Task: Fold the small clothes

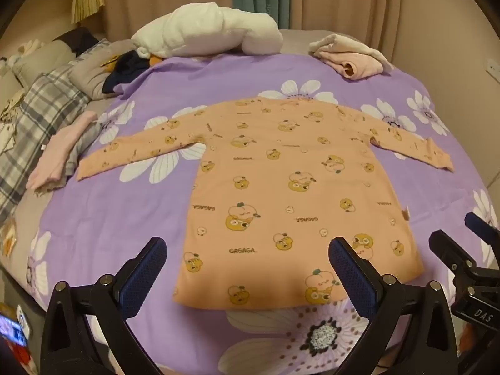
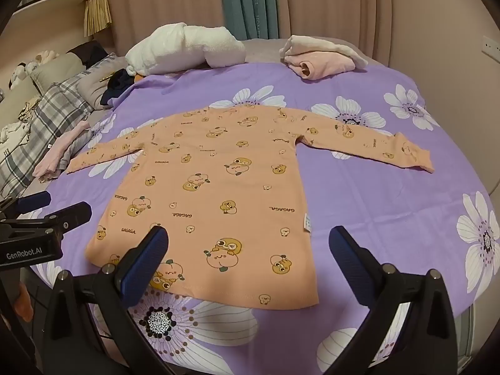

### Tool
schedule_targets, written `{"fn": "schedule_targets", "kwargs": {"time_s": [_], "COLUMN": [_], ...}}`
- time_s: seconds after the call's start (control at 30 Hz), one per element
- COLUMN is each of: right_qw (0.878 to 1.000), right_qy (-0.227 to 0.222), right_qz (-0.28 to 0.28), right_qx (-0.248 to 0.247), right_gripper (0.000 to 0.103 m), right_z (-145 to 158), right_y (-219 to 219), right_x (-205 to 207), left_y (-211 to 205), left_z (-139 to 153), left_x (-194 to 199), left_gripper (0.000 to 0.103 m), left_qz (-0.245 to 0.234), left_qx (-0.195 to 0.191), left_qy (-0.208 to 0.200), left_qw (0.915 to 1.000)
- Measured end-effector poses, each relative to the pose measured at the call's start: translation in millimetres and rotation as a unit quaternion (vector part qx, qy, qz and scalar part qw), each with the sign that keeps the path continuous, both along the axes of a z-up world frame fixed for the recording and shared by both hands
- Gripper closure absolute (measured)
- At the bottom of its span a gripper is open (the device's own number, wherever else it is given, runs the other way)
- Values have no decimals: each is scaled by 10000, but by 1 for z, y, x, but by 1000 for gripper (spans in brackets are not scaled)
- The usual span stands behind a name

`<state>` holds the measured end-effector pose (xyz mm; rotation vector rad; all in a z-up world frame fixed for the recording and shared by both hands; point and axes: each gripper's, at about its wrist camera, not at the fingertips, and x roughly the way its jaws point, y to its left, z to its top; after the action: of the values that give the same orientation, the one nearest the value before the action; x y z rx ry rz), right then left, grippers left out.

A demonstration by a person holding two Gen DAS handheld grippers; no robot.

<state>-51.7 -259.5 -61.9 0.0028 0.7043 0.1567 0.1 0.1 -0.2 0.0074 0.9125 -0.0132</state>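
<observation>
A small orange long-sleeved shirt (image 1: 281, 172) (image 2: 218, 181) with cartoon prints lies flat on the purple flowered bedspread (image 1: 109, 218) (image 2: 375, 203), sleeves spread out to both sides, hem nearest me. My left gripper (image 1: 247, 250) hovers open above the hem's left half, nothing between its fingers. Over the hem's right corner my right gripper (image 2: 248, 240) is likewise wide open and holds nothing. Each gripper shows at the edge of the other's view: the right gripper (image 1: 462, 243) and the left gripper (image 2: 47, 209).
A white rolled blanket (image 1: 209, 31) (image 2: 184, 48) and a pile of pink and cream clothes (image 1: 353, 54) (image 2: 322, 54) lie at the far side. A pink garment (image 1: 59, 153) and plaid bedding (image 1: 34, 118) sit at the left. Curtains hang behind.
</observation>
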Motion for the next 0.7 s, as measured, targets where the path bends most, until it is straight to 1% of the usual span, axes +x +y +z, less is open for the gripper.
{"fn": "schedule_targets", "kwargs": {"time_s": [0.2, 0.23, 0.27, 0.37, 0.47, 0.7], "right_qw": [10000, 10000, 10000, 10000, 10000, 10000], "right_qy": [34, 37, 11, -20, -20, -16], "right_qz": [46, 58, 40, 23, 24, 29], "right_qx": [0, 1, 6, -16, -24, -3], "right_gripper": [0, 0, 0, 0, 0, 0], "right_z": [-1, -1, 4, 1, 1, 2], "right_y": [4, 5, 4, 5, 3, 4], "right_x": [-1, -1, -2, -3, -3, -2], "left_y": [-1, 1, -2, -2, 2, 4], "left_z": [-1, 3, 0, 3, -2, -3], "left_x": [2, 0, 4, 3, 1, 2], "left_gripper": [1, 1, 1, 1, 1, 1], "left_qz": [-50, -44, -22, 28, 56, 71], "left_qx": [-35, -38, -23, 21, -13, -23], "left_qy": [151, 158, 177, 131, 76, 95], "left_qw": [9999, 9999, 9998, 9999, 10000, 9999]}}
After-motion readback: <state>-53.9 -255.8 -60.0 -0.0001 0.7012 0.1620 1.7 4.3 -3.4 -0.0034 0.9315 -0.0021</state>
